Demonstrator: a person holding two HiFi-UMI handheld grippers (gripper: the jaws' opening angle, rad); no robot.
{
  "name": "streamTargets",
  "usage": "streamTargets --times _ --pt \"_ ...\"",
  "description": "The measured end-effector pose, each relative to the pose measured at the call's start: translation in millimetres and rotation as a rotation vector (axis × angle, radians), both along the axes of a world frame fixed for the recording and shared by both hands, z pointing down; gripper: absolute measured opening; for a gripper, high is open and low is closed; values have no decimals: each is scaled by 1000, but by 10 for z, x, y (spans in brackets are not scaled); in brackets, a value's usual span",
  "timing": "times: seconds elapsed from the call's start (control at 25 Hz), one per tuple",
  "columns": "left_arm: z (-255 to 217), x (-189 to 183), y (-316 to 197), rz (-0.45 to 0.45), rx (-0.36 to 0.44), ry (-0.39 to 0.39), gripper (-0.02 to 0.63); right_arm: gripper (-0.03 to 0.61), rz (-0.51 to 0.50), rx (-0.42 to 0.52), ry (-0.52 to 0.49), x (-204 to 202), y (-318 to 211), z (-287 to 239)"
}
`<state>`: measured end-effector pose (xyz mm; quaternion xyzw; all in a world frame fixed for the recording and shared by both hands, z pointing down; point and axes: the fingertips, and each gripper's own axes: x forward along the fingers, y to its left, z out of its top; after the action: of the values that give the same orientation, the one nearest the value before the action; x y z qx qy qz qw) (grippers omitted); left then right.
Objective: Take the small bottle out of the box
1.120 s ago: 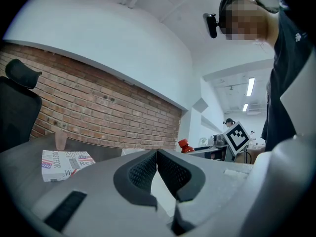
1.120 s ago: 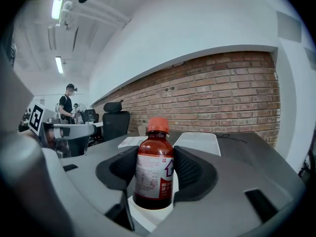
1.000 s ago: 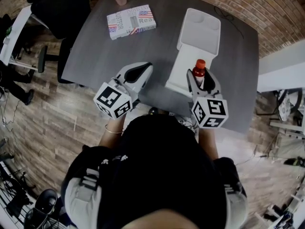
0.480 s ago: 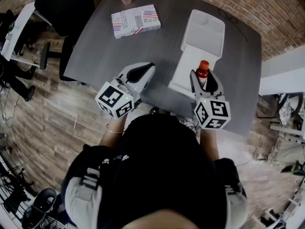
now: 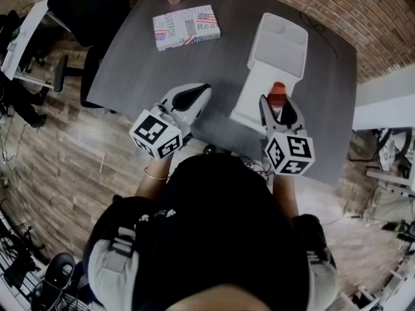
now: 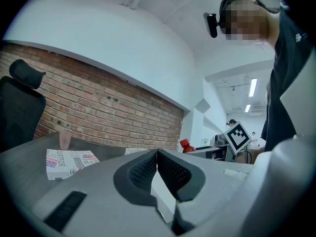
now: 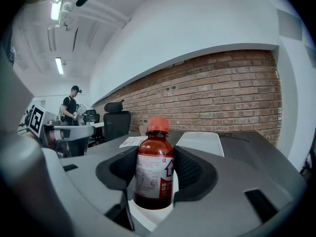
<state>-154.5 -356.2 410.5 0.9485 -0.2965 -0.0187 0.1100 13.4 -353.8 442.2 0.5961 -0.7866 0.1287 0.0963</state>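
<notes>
Grey table (image 5: 149,70) before brick wall. Right tongs (image 5: 279,112) pinching small bottle (image 7: 154,157): long axis upright, base at near end of white box (image 5: 280,44). Left tongs (image 6: 157,157) pressed together, empty, well left. Lift straight up, probably.

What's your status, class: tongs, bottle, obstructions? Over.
Right tongs shut on small bottle; left tongs shut, empty. Bottle upright at white box near end. Nothing visible blocking the lift.
</notes>
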Motion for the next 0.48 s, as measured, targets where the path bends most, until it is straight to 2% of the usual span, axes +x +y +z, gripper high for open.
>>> streamTargets --times 0.48 --pt "31 6 -86 -2 -13 5 3 221 7 -26 -4 37 -74 65"
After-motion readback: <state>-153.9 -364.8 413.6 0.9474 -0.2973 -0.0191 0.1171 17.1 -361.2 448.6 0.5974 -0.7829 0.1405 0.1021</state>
